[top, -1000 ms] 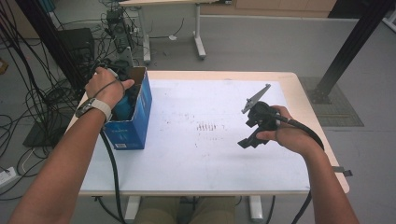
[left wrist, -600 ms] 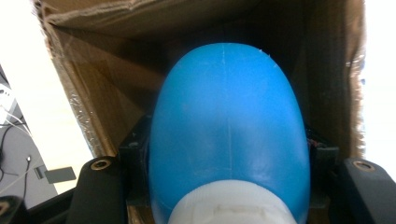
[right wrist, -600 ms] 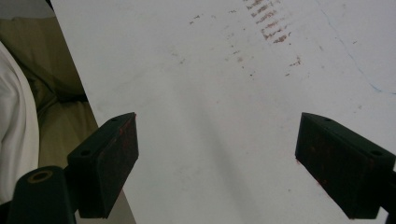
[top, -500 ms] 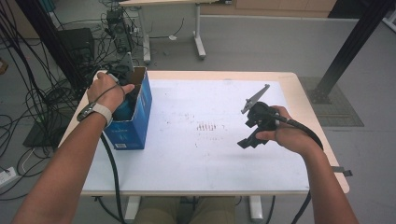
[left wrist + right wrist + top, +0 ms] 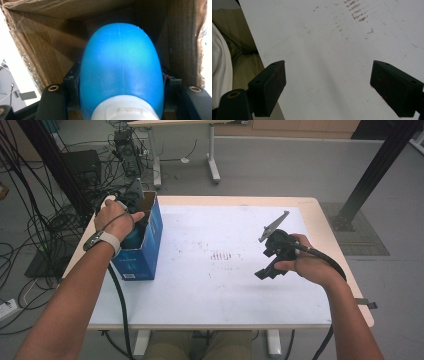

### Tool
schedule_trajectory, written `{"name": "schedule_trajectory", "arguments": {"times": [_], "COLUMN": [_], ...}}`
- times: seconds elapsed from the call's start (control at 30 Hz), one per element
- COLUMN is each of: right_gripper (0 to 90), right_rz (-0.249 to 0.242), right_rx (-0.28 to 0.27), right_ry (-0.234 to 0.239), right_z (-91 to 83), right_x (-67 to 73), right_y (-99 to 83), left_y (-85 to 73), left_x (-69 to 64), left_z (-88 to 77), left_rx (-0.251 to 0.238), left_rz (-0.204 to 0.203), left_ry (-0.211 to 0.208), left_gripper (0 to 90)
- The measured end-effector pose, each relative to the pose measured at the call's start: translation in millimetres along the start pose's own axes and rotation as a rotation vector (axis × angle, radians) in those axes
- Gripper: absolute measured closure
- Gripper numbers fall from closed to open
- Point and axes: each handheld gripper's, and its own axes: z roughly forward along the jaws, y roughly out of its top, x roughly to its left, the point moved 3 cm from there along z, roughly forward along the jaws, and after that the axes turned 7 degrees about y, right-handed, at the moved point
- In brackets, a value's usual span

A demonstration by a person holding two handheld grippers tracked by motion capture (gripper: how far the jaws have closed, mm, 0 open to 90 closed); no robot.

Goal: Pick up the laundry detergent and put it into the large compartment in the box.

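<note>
A blue bottle with a white cap sits between the black jaws of my left gripper, whose pads press on its sides. Gripper and bottle are down inside a blue cardboard box at the table's left edge, where the bottle shows as a blue patch under the hand. The box's brown inner walls surround the bottle. My right gripper hovers low over the right part of the white table. Its jaws stand wide apart around my right gripper, with nothing but bare tabletop between them.
Faint reddish scuff marks lie at the middle of the table. Cables and dark equipment crowd the floor left of the table. A black post rises at the far right, and another desk's legs stand behind.
</note>
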Motion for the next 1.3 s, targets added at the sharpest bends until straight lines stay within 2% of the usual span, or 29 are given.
{"name": "schedule_trajectory", "arguments": {"times": [0.33,1.3], "right_gripper": [13.4,13.4], "right_rz": [0.006,0.004], "right_rx": [-0.005,-0.002], "right_ry": [-0.001,-0.004], "right_z": [-1.5,-2.3], "right_x": [1.0,1.8], "right_y": [-4.7,-2.5], "left_y": [-0.7,-2.2], "left_x": [0.1,-0.9], "left_z": [0.6,1.3], "left_rx": [-0.002,-0.008], "left_rz": [0.001,0.001], "left_ry": [0.004,0.012], "left_gripper": [37.2,37.3]}}
